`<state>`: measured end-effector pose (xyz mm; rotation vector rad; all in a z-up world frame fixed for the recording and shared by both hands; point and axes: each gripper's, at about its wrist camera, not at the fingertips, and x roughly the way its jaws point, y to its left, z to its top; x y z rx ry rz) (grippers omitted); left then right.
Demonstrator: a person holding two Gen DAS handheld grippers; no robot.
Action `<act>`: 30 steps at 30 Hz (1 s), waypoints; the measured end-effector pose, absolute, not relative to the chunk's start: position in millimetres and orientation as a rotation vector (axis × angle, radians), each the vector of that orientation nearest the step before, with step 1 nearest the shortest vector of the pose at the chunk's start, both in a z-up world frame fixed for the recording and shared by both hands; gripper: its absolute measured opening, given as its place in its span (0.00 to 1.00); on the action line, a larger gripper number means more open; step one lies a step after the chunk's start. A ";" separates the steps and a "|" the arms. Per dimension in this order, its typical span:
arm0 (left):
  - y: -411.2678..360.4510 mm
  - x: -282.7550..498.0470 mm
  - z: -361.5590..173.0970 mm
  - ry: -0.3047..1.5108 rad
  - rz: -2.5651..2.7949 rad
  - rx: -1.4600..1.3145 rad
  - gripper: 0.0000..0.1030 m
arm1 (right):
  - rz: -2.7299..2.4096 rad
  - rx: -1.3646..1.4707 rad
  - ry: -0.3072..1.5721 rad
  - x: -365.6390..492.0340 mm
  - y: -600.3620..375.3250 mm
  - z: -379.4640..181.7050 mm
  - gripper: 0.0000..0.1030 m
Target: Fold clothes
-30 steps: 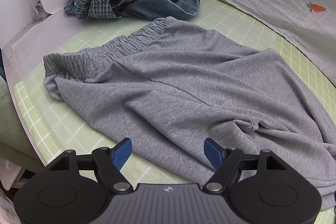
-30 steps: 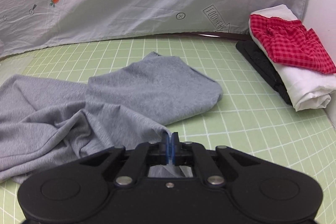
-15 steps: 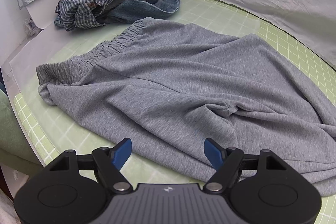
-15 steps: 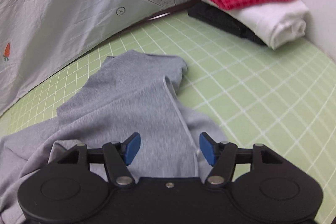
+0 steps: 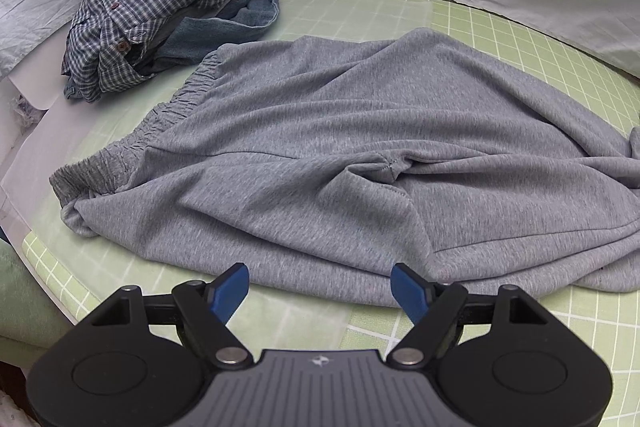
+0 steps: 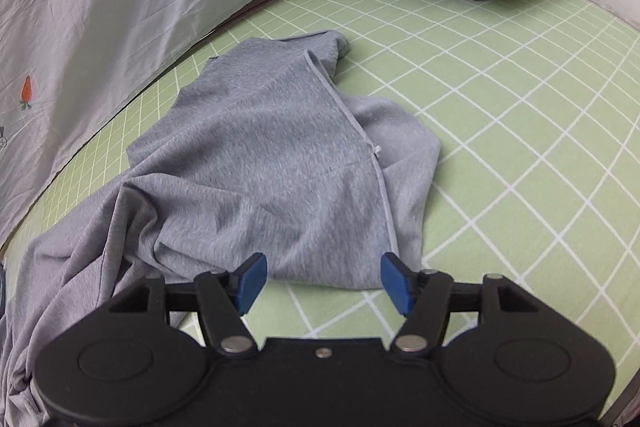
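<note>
Crosswise on mat, grey trousers (image 5: 320,155), waistband left, legs right.

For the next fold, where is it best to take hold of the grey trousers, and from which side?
Probably the elastic waistband of the grey trousers, at its near corner. It is a thick, gathered edge lying flat on the green grid mat, so it gives firm material. Come from the near left, fingers of the left gripper open and low, sliding one under the band.
</note>
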<state>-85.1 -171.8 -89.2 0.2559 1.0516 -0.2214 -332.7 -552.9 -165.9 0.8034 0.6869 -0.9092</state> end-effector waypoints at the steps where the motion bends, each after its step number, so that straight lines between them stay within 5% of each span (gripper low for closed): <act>1: -170.3 -85.8 -88.4 1.053 -0.223 0.256 0.76 | -0.918 0.799 0.682 -332.0 -553.7 -167.5 0.62; 4: -165.6 -88.2 -85.8 1.056 -0.221 0.259 0.76 | -0.927 0.738 0.689 -325.6 -555.3 -169.6 0.56; 6: -163.1 -89.7 -85.3 1.056 -0.216 0.265 0.76 | -0.919 0.676 0.707 -319.6 -555.8 -170.6 0.36; 8: -160.3 -90.8 -85.5 1.061 -0.209 0.263 0.76 | -0.883 0.629 0.721 -317.5 -555.6 -171.9 0.01; 30: -91.5 -78.2 -102.6 1.150 -0.030 0.045 0.76 | -1.258 0.467 0.674 -437.9 -584.9 -133.6 0.02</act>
